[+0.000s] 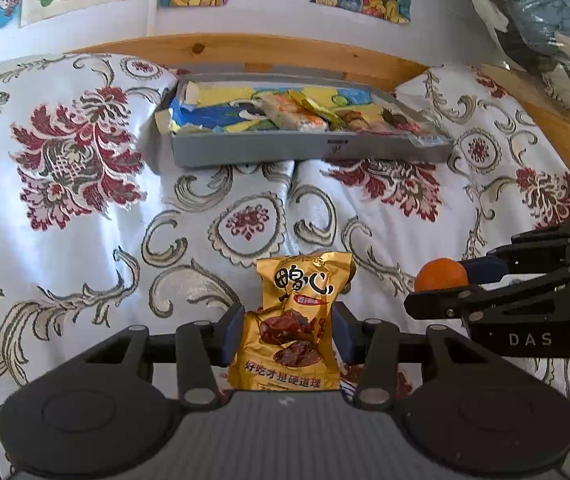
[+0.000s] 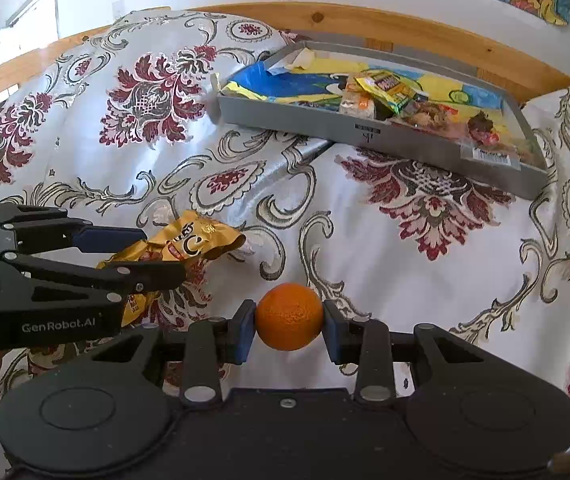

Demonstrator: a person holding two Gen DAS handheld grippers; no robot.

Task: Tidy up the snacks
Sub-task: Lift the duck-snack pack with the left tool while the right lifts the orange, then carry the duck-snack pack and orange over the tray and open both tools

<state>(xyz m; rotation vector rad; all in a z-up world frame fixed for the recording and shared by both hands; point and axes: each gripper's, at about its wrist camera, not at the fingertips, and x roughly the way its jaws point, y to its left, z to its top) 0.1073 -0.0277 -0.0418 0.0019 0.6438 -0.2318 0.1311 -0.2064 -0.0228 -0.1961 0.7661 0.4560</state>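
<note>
Your left gripper (image 1: 287, 334) is clamped on a gold snack packet (image 1: 295, 320), the blue pads pinching its lower half so the printed front stands up towards the camera; your right gripper (image 2: 289, 326) is closed on an orange (image 2: 289, 317), squeezed across its middle, which looks like the sensible hold for something round that would roll out of a shallower grip; both loads hang above the floral bedspread (image 1: 85, 240), well apart from the grey tray (image 1: 309, 152) that sits near the wooden headboard (image 1: 269, 50) and already holds several wrapped snacks over a bright paper lining; I judge that you carry one item in each hand so both can go to the tray in a single trip. The left wrist view shows the packet's face squarely and catches the orange only from the side, part hidden by the other gripper's finger; the right wrist view shows the orange full on and reveals what the left cannot, that the packet is crumpled and tilted in its grip; it also shows the tray's right end, crowded with wrappers, while the left half lies barer, so aim there.
</note>
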